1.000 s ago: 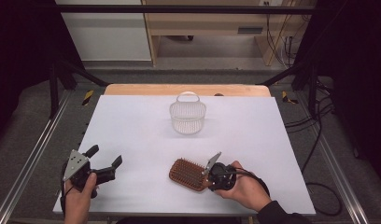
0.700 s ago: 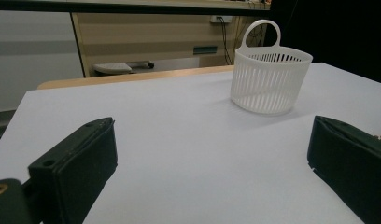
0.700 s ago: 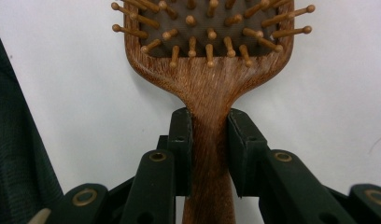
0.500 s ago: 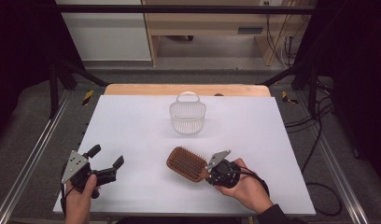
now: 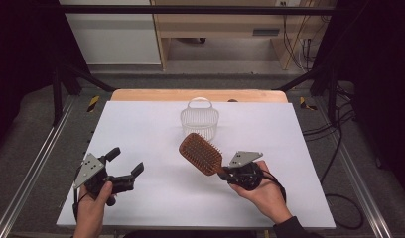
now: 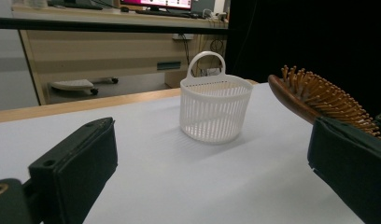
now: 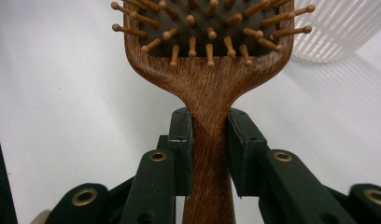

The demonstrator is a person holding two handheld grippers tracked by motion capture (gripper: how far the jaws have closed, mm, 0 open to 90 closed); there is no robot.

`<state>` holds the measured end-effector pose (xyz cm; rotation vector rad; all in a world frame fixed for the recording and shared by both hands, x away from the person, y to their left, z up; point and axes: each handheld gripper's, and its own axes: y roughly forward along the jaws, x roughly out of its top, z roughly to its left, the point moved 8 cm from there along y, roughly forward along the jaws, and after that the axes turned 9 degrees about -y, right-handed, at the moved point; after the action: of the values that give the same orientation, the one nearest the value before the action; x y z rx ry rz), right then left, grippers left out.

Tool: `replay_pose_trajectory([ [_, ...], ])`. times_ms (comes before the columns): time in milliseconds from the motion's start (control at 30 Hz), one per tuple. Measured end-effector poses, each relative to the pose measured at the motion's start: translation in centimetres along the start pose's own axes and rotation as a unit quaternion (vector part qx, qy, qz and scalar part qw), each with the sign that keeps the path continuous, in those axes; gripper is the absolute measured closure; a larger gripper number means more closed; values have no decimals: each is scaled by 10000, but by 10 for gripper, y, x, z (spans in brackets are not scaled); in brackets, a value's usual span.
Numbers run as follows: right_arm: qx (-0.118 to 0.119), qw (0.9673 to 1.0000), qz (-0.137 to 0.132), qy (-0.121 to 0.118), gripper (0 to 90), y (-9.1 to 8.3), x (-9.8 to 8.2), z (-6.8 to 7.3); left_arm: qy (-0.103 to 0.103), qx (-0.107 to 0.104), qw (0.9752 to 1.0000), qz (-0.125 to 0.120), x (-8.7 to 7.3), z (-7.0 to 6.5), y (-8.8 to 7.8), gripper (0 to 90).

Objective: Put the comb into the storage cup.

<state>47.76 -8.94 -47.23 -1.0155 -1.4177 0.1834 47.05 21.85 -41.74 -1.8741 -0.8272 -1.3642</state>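
Lifted since a second ago, the brush [image 5: 200,153] has left the table [image 5: 141,129] and now rides tilted in the air, its head carried up and forward toward the basket [image 5: 199,118], while the left gripper [image 5: 125,169] has barely shifted.

Between the jaws of the right gripper [image 7: 209,154] sits the narrow wooden neck of the brush, clamped from both sides just below where it flares into the head. Beyond the jaws the bristle pad points up and the head sits just short of the basket's near wall, not touching it. The basket stands upright ahead of both grippers, handle up.

The left gripper's jaws stand wide with nothing between them, low over the table, well apart from the brush.

The brush looks stiff and fairly light, head-heavy once lifted; smooth wood could slip or swivel, so the neck is the sound place to hold. The basket looks thin, light and easy to knock over.
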Motion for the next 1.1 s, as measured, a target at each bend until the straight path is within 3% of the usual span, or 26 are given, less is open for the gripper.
replay_pose_trajectory([
  [167, -40, 9999, -108, 20, 730, 2, 0, -1, 111, -185, 9997, 83, 5, -13, 9, 17],
  [667, -334, 9975, -606, 127, 730, 2, 6, -8, 265, -350, 9989, 148, 11, -32, 27, 18],
  [1100, -352, 9957, -846, 140, 730, 0, 13, -7, 351, -471, 9982, 87, 21, -46, 32, 18],
])
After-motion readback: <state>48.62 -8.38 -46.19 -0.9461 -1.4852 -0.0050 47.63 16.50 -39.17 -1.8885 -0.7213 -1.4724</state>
